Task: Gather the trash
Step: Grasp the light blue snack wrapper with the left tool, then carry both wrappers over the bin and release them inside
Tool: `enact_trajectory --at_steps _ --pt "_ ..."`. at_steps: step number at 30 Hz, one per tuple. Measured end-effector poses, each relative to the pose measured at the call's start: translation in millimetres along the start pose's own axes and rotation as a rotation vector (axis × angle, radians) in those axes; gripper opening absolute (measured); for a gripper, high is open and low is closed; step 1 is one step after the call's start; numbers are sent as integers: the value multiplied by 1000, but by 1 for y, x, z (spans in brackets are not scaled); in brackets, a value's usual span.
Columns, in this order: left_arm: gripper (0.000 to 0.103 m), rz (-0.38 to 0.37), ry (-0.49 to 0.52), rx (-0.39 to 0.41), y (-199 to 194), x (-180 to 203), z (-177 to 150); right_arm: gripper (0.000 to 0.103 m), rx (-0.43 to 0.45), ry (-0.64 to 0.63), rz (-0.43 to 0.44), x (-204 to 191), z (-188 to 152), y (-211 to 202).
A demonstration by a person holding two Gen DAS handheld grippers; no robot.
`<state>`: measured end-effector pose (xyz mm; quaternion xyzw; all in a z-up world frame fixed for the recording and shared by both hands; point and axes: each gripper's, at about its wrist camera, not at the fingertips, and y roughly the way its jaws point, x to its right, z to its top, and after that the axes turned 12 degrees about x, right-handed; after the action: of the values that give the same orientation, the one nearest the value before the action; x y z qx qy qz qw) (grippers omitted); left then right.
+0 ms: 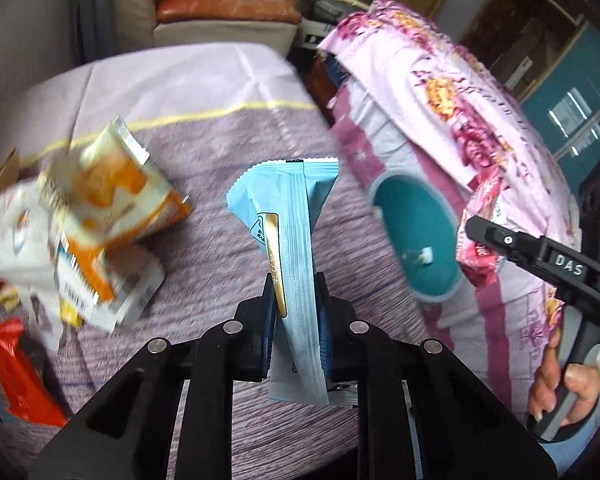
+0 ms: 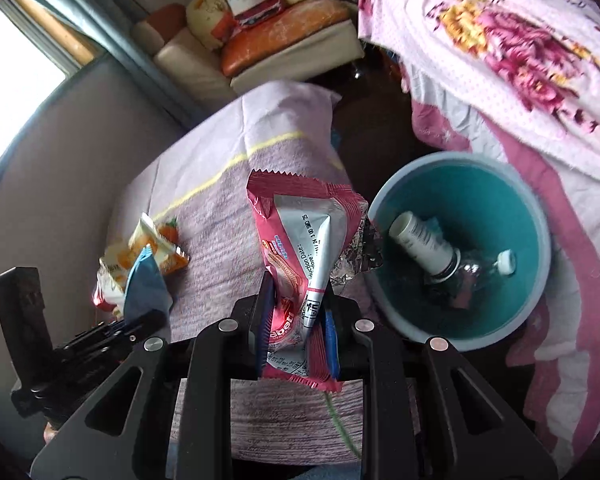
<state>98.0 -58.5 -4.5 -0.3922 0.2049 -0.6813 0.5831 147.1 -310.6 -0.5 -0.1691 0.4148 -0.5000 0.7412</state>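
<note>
The left hand-held gripper is clamped on a light blue wrapper; the right hand-held gripper pinches a pink biscuit wrapper (silver inside). Beyond lie orange packets on the purple-clothed surface, beside a teal bin holding a bottle.
</note>
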Motion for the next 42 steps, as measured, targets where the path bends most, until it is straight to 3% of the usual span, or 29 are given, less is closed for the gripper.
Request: enact_trajectory --at_steps 5,13,27,42 --pt "19 -68 34 18 4 32 21 21 59 6 -20 16 17 -15" --pt "19 -149 104 -44 42 88 29 21 162 36 -88 53 39 -46" --pt "19 -188 197 -127 110 153 37 21 140 151 -162 122 45 -37" --pt "20 -194 222 -166 155 172 36 22 102 193 -196 150 48 -18"
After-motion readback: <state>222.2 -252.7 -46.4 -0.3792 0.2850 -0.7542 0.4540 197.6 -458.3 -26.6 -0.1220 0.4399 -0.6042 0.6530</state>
